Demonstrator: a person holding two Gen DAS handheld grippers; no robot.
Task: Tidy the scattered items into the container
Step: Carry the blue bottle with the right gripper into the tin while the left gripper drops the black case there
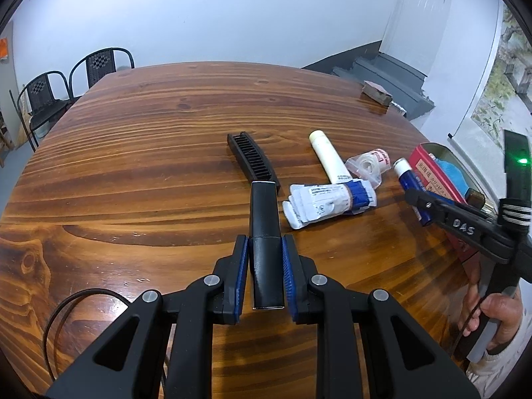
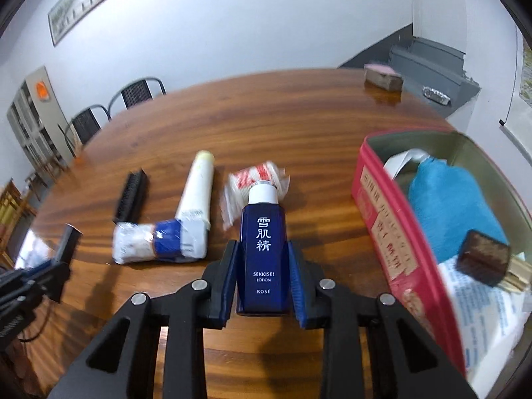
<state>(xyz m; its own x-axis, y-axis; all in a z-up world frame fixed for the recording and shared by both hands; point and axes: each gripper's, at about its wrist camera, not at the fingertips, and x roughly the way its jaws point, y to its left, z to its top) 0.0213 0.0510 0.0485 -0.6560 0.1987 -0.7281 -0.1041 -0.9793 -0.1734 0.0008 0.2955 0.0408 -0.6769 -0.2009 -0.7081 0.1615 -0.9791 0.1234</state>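
My left gripper (image 1: 265, 242) is shut on the handle of a black folding comb (image 1: 262, 219), held over the wooden table (image 1: 133, 166); its toothed part (image 1: 251, 158) points away. My right gripper (image 2: 262, 246) is shut on a blue lotion bottle (image 2: 262, 249) with a white cap, just left of the red tin (image 2: 392, 232). The bottle also shows in the left wrist view (image 1: 410, 183). On the table lie a cream tube (image 1: 327, 156), a white-and-blue packet (image 1: 329, 201) and a small clear bag with a roll (image 1: 369, 164).
The red tin (image 1: 432, 169) holds a blue cloth (image 2: 449, 206), a brown block (image 2: 483, 256) and white packets. A brown box (image 1: 375, 92) sits at the table's far edge. Two black chairs (image 1: 66, 79) stand beyond the table. A black cable (image 1: 66, 309) lies at the near left.
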